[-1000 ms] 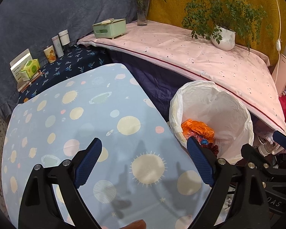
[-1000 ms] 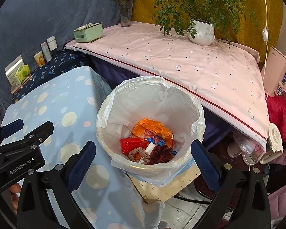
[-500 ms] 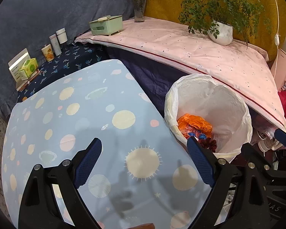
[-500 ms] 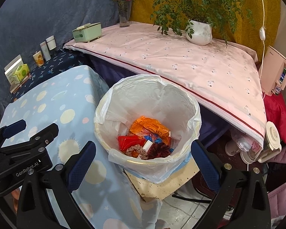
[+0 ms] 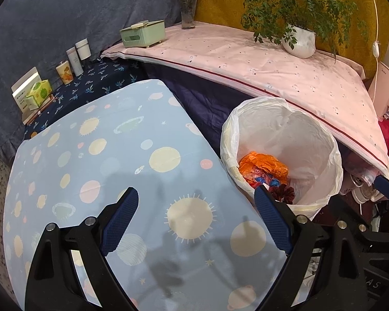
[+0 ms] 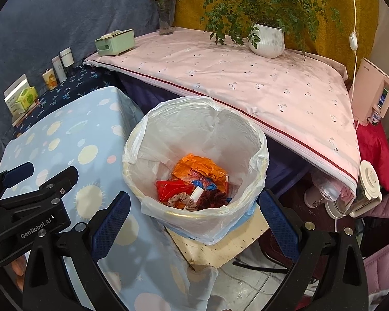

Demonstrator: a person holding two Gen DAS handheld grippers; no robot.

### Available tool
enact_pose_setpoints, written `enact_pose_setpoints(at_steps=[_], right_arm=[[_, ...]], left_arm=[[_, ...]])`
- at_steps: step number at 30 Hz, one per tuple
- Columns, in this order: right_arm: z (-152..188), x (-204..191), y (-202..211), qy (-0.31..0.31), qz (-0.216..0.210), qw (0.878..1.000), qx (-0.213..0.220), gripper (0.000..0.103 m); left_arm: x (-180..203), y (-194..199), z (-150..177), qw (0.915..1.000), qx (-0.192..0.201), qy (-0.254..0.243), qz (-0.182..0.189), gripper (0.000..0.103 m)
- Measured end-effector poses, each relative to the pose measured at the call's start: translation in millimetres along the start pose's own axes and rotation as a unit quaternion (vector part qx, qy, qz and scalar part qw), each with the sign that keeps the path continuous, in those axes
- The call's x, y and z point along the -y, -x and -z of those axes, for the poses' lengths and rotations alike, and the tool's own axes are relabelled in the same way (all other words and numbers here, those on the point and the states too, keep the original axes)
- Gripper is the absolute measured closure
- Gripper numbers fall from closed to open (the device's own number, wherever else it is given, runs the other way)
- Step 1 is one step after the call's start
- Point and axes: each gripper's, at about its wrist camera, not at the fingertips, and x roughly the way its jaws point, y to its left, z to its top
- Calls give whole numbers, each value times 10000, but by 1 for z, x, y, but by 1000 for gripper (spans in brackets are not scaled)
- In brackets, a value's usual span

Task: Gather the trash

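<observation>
A bin lined with a white bag (image 6: 256, 160) stands right of the blue planet-print table (image 6: 90, 134). In it lie an orange wrapper (image 6: 199, 168), a red packet (image 6: 171, 189) and scrunchies (image 6: 212, 199). My right gripper (image 6: 194, 217) is open and empty, hovering just in front of the bin. My left gripper (image 5: 197, 220) is open and empty above the blue table (image 5: 96, 171), with the bin (image 5: 321, 142) and orange wrapper (image 5: 262, 165) to its right. The left gripper's body also shows in the right wrist view (image 6: 31, 207).
A pink-covered table (image 6: 246, 77) behind the bin holds a potted plant (image 6: 267, 39), flower vase (image 6: 166, 20) and green tissue box (image 6: 114, 41). Cups and boxes (image 5: 64, 70) sit on a dark shelf at left. A white appliance (image 6: 373, 90) and jars (image 6: 350, 199) stand at right.
Both grippers have drawn back and up a little, so the bin and table sit farther off in each view. Both stay open and empty.
</observation>
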Motion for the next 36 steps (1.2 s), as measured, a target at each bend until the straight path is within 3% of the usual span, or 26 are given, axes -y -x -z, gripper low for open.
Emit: enact_pose_setpoints(at_steps=[36], right_arm=[[11, 7, -1, -61, 61, 9999, -96, 7]], left_arm=[[5, -12, 9, 9993, -353, -101, 68, 17]])
